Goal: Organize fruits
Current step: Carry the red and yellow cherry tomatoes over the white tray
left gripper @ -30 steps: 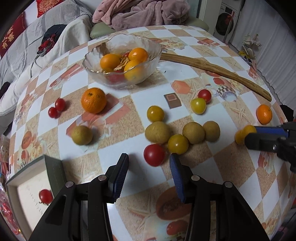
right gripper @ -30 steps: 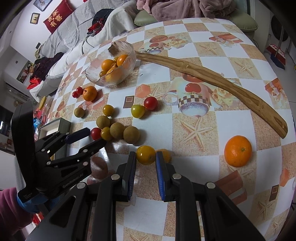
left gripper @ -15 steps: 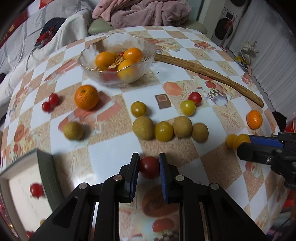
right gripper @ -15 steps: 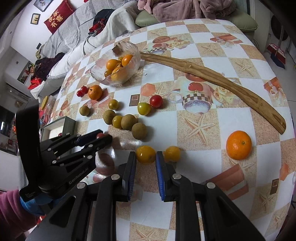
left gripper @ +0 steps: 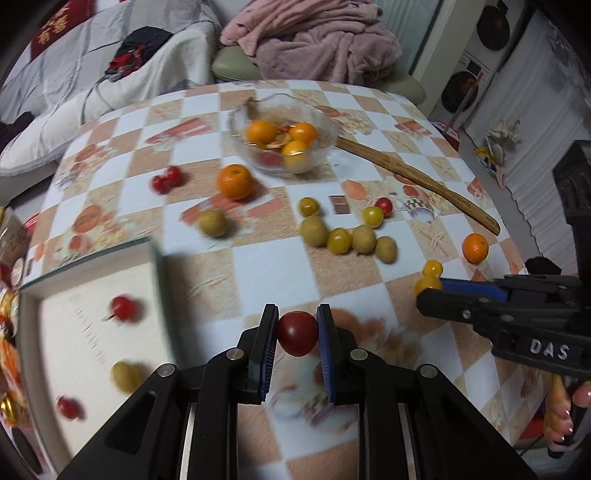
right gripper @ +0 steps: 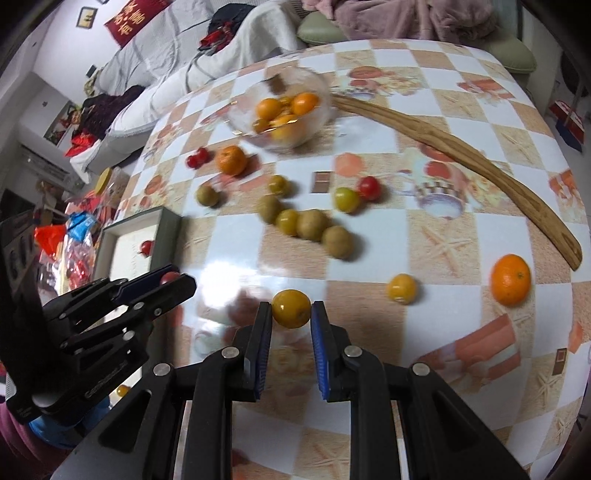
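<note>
My left gripper (left gripper: 296,330) is shut on a red tomato (left gripper: 297,333) and holds it above the table, right of a white box tray (left gripper: 92,343) that holds a few small fruits. My right gripper (right gripper: 291,310) is shut on a yellow tomato (right gripper: 291,308), lifted over the table's near side. It also shows in the left wrist view (left gripper: 428,284). A glass bowl (left gripper: 325,129) with oranges stands at the back. Loose fruits lie mid-table: a cluster of brownish and yellow ones (left gripper: 347,240), an orange (left gripper: 235,181), another orange (right gripper: 511,279) and a yellow tomato (right gripper: 401,288).
A long curved wooden stick (right gripper: 461,147) lies across the table's right back. Two red tomatoes (left gripper: 167,180) lie at the left. A sofa with blankets and pink clothes (left gripper: 314,33) is behind the table. Snack bags (right gripper: 74,236) lie beyond the tray.
My left gripper closed on the red tomato and lifted it toward the tray side. My right gripper, closed on the yellow tomato, rose from the table with it.
</note>
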Demonstrator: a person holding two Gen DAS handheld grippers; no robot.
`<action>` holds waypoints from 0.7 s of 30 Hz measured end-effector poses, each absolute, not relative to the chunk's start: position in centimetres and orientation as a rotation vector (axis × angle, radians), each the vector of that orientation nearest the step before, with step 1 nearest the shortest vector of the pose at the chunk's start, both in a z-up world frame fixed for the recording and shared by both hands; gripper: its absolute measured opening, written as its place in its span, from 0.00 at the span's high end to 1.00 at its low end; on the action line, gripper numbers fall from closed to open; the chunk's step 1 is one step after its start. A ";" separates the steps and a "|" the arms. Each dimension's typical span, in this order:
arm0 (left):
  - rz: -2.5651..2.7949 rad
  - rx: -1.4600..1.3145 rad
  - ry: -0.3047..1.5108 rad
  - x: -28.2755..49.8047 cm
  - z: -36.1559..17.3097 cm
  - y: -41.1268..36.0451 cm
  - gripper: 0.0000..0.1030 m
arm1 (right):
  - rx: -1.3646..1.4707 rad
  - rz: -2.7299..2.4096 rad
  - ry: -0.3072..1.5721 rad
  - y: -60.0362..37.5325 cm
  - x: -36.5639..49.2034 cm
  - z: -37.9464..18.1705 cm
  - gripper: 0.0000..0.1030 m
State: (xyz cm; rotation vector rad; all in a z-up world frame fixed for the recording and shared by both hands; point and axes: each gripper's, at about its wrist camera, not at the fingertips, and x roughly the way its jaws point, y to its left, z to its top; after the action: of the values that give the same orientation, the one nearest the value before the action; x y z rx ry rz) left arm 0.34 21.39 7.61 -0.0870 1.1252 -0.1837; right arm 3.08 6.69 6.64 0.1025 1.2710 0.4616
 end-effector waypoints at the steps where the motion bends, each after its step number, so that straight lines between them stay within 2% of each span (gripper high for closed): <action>1: -0.171 -0.094 1.124 -0.3 7.9 22.2 0.78 | 0.096 0.473 1.272 7.3 2.9 6.8 0.78; 8: -0.055 -0.120 1.142 -4.5 8.3 27.5 0.78 | 0.048 0.570 1.288 12.6 1.6 7.1 0.78; 21: 0.098 -0.187 1.211 -9.8 5.1 34.5 0.78 | -0.046 0.733 1.322 24.2 0.3 6.1 0.78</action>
State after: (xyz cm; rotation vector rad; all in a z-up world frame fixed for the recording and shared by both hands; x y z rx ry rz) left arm -9.84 34.54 5.05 -0.1870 1.2113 0.0980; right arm 0.31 24.21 6.10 -0.0461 1.3225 0.7334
